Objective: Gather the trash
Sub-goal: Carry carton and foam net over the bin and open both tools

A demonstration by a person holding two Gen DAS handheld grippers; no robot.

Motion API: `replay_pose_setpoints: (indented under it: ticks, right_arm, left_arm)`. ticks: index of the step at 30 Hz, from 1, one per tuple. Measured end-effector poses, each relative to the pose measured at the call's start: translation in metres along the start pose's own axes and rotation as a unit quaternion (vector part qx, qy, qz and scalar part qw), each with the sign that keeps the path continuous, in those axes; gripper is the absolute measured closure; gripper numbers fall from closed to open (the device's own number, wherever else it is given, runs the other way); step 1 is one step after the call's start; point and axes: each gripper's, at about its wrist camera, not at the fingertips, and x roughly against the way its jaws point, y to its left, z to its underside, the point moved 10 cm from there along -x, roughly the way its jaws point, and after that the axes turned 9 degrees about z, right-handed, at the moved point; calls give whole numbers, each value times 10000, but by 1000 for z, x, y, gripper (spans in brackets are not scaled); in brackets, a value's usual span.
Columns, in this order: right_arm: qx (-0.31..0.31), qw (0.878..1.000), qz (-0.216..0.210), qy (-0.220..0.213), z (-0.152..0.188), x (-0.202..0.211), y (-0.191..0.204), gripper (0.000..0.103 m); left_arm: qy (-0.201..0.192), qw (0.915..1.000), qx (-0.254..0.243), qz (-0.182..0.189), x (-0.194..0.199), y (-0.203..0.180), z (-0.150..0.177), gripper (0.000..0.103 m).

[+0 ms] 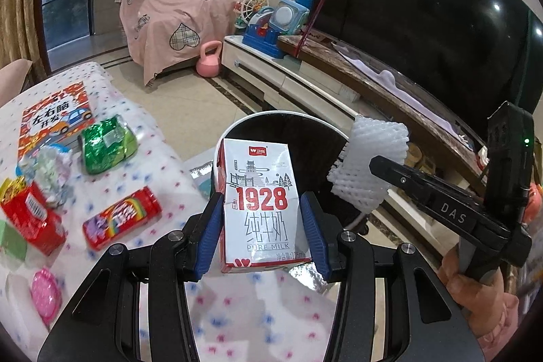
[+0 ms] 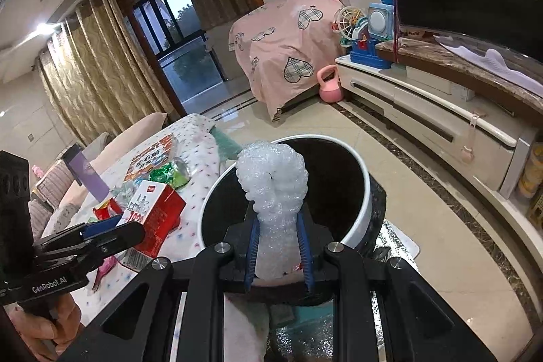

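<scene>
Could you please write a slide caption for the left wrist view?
Left gripper holds a 1928 pure milk carton over the black-lined trash bin; right gripper holds white foam netting beside it.

Both wrist views look closely down into the bin.

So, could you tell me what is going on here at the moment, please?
A person is clearing trash from a table with two handheld grippers. The left gripper is shut on a milk carton, held at the near rim of the trash bin. The right gripper is shut on a white foam net over the bin's opening. A green wrapper, a candy pack and a red box lie on the tablecloth.
</scene>
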Motion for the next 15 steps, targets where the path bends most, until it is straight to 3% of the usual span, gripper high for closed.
replay_pose_setpoints:
  ticks: [15]
  right_arm:
    - [86,9993,182,328,-9,-36,-15,80]
  left_arm:
    - [328,9994,79,16,-48,4,-11,57]
